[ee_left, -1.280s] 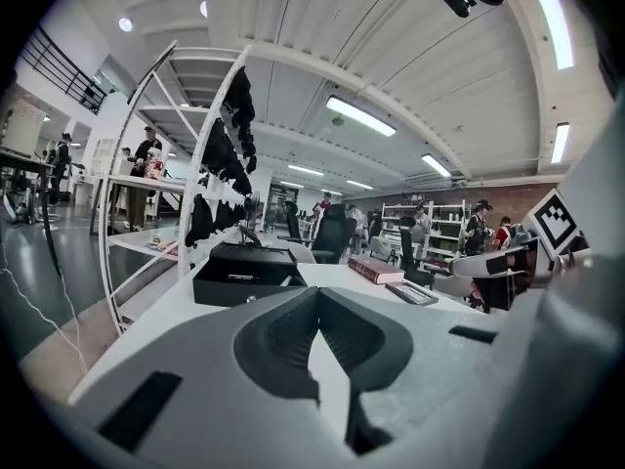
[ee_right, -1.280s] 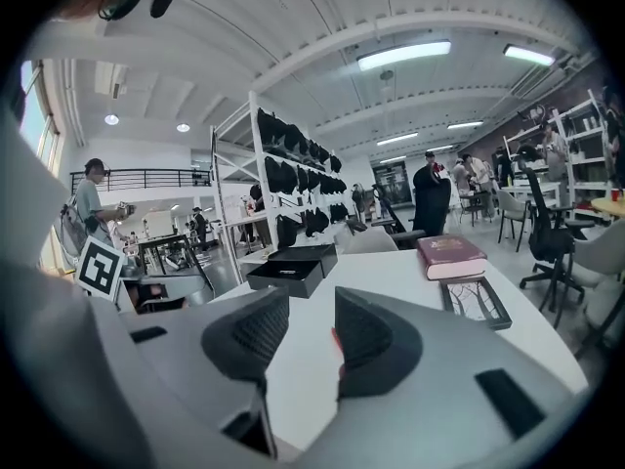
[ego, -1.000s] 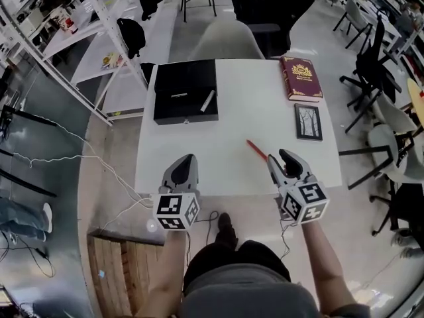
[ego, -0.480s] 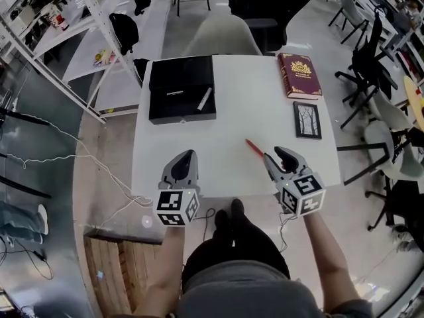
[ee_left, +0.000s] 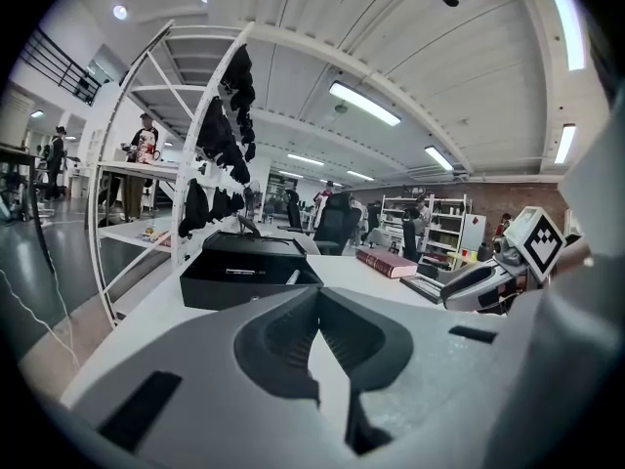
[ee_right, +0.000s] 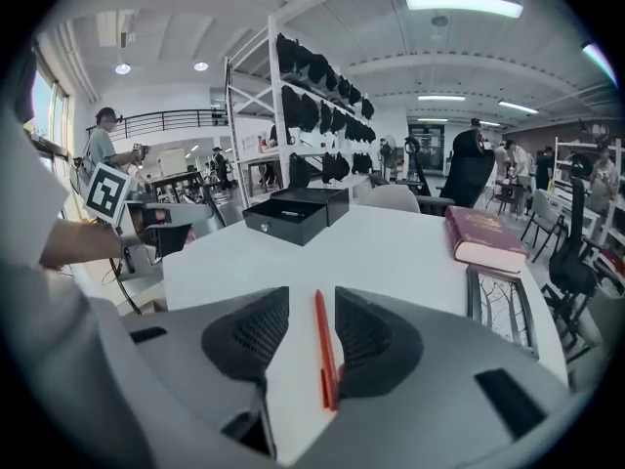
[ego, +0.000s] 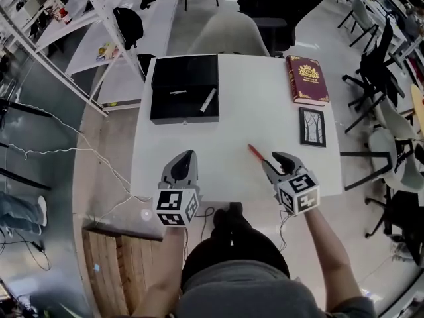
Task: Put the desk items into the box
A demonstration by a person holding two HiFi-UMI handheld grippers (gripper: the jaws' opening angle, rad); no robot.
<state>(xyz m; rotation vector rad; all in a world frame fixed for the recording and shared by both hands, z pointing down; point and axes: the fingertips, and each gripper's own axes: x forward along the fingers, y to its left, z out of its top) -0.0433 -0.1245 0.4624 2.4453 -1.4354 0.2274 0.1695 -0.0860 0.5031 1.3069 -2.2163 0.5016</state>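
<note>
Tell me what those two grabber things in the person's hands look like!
The left gripper and the right gripper are both pale grey plastic and shaped like beaks, with dark ribbed pads inside. Each carries a white cube printed with black square markers. The person wears a grey top, and no sleeves cover the forearms.

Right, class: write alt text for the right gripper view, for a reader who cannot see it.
A red pen lies on a white table between the open jaws of the right gripper. Farther back sit a black box, left, and a red book, right, with a framed picture lying nearer on the right.
</note>
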